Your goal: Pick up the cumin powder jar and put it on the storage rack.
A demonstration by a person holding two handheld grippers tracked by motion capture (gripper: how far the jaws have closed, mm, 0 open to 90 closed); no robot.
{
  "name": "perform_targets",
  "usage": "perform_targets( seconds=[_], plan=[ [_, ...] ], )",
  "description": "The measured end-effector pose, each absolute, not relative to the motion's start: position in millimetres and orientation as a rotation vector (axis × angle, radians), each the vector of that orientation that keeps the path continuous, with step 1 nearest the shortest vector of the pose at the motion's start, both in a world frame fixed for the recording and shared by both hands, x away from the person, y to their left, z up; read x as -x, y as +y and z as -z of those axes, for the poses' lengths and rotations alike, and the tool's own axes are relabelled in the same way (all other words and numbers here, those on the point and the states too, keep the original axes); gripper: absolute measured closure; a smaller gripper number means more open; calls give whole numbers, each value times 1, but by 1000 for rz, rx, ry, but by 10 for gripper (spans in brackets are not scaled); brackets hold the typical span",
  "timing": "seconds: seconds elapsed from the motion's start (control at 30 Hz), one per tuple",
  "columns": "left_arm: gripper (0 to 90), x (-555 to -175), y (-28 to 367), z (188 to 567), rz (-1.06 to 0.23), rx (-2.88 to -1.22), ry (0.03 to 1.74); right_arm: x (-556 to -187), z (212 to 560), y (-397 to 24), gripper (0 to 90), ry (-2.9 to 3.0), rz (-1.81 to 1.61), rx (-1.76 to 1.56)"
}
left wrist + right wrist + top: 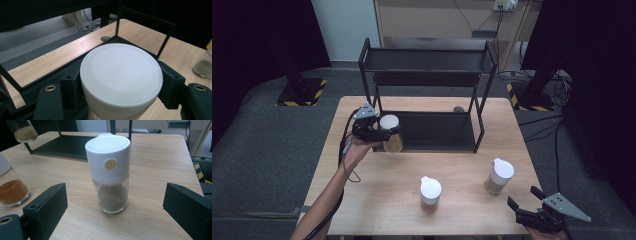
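Left gripper [379, 134], clamped on a white-capped spice jar [391, 134] lifted at the rack's [427, 95] eight o'clock corner, could knock its post; right gripper [526, 197] waits open

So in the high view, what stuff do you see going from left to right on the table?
Left tool holding a white-lidded jar of yellowish powder → white-capped jar of orange powder → white-capped jar of grey-brown powder → right tool.

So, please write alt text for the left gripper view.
The left gripper is shut on a jar with a white lid, seen from above. Behind it are a black rack and a wooden table.
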State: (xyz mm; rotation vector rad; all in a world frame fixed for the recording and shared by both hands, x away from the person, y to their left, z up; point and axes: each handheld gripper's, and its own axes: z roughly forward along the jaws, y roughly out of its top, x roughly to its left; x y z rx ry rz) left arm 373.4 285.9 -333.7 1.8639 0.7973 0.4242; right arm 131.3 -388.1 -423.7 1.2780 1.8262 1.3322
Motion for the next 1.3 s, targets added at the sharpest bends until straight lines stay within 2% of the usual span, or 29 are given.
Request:
perform_targets(
  seconds=[0.57,0.97,1.3],
  plan=[
    [326,-406,247,327,-532,-1824,967,-131,425,-390,58,1824,-1344,-1279],
    [326,-417,238,344,-588,-1812,1059,-131,425,-391,57,1821,-1347,-1284],
    [326,-422,232,359,-581,-1823,1084,-131,425,-391,57,1820,-1351,-1285]
  ],
)
